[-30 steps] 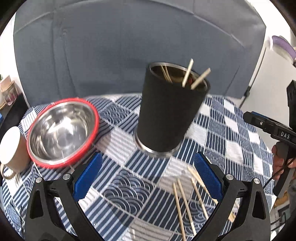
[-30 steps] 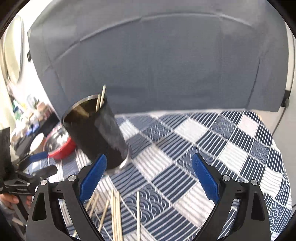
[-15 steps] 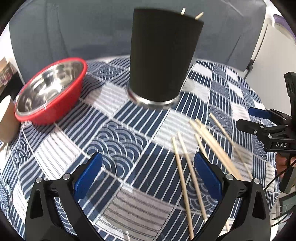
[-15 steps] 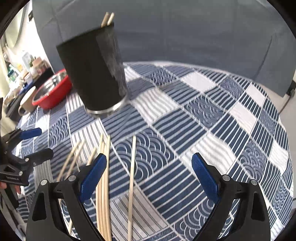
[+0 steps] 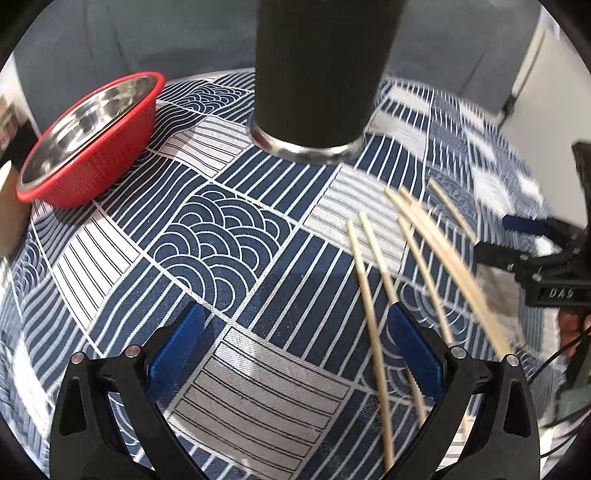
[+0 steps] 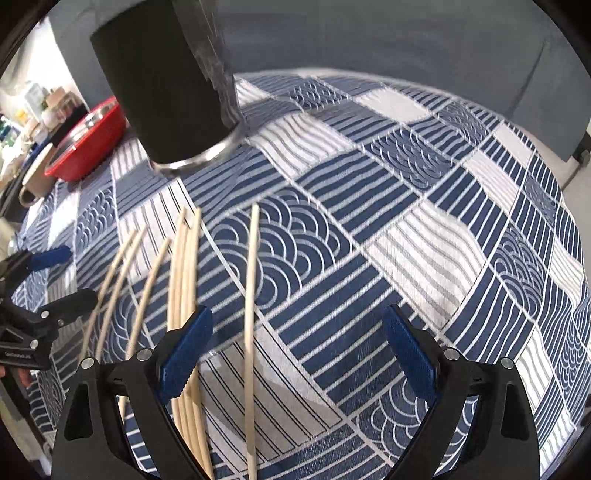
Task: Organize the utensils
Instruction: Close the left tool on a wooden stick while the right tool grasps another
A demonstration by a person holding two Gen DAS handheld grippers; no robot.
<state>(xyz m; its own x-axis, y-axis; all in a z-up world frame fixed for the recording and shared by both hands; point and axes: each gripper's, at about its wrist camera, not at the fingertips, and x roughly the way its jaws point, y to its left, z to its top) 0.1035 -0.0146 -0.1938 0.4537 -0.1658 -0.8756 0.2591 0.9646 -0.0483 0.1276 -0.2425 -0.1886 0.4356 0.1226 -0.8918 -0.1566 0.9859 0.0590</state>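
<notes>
Several wooden chopsticks point(image 5: 417, 254) lie loose on the blue-and-white patterned tablecloth point(image 5: 207, 229), fanned out toward a tall black cup point(image 5: 317, 70) with a steel base. My left gripper point(image 5: 295, 332) hangs open low over the cloth, with the leftmost chopsticks running under its right finger. In the right wrist view the same chopsticks point(image 6: 184, 273) lie at lower left below the cup point(image 6: 166, 81). A single chopstick point(image 6: 252, 295) lies between the fingers of my open right gripper point(image 6: 295, 339). Neither gripper holds anything.
A red colander with a steel bowl inside point(image 5: 92, 133) sits left of the cup. A beige mug point(image 6: 35, 182) stands beyond it. A grey sofa back point(image 6: 369, 33) rises behind the table. The other gripper point(image 5: 532, 254) shows at the right edge of the left wrist view.
Both grippers have dropped lower and closer to the tablecloth and the chopsticks. The cup now fills the upper frame and its rim is out of view. Both stay open.
</notes>
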